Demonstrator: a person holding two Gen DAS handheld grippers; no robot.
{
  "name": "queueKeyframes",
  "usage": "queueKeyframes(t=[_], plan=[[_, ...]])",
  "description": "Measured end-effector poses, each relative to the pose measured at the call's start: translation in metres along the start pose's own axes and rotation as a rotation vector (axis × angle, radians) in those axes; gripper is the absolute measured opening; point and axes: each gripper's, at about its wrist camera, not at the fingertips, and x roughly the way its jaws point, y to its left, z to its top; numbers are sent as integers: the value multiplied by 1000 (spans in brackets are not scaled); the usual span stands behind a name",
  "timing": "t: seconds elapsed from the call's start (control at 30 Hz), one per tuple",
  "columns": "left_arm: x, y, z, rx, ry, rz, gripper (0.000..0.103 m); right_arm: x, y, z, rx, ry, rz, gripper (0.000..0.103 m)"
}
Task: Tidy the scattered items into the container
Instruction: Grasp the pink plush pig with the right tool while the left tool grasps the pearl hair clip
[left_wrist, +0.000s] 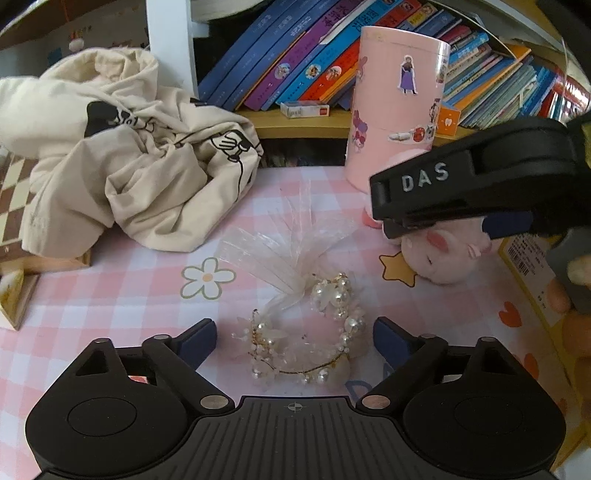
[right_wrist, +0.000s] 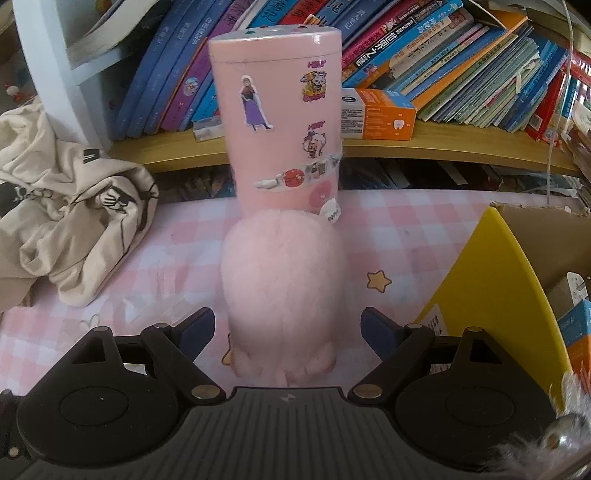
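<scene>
My left tongs (left_wrist: 294, 334) hang spread wide above a pink checked counter (left_wrist: 110, 295), gripping nothing, with a pearl headpiece (left_wrist: 314, 332) lying flat between their blue-padded tips. Its sheer ribbon tail (left_wrist: 280, 251) fans away toward the back of the counter. A crumpled cream shirt (left_wrist: 122, 173) with black cartoon print is heaped to the left, partly over a checkered board (left_wrist: 11, 206). At the right, my right tongs (right_wrist: 288, 328) reach over a pink plush pig (right_wrist: 284, 280); from the left camera the tool appears as a black body marked "DAS" directly above the toy's face. From the right camera, those tongs are also spread, one tip on either side of the plush, and I cannot tell whether the pads touch it. The pig lies on the counter just in front of a tall pink canister (right_wrist: 280, 122) covered in stickers, its lid on. Behind the canister, a wooden shelf (right_wrist: 461, 147) carries slanting rows of books (right_wrist: 480, 66) and an orange and white box (right_wrist: 376, 114). At the right edge of the counter stands a yellow book (right_wrist: 491, 280), and beyond it the flap of a cardboard box (right_wrist: 535, 240), the likely container, with small packages inside. Both the headpiece and the pig remain out on the counter.
</scene>
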Motion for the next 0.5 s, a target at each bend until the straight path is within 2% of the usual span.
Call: queueKeyframes(t=[0.07, 0.17, 0.23, 0.27, 0.33, 0.5], plan=[[0, -1, 0, 6, -4, 3, 91, 2, 1, 1, -5, -5, -8, 86], [-1, -1, 0, 12, -11, 9, 83, 4, 5, 1, -37, -20, -31, 82], [-4, 0, -1, 8, -21, 12, 71, 4, 5, 1, -54, -18, -25, 59], [-4, 1, -1, 6, -23, 12, 69, 4, 4, 0, -50, -12, -1, 56], [-7, 3, 0, 2, -26, 11, 60, 2, 3, 1, -42, -9, 11, 53], [-15, 7, -3, -31, -27, -9, 54, -6, 2, -1, -32, -4, 48, 51]])
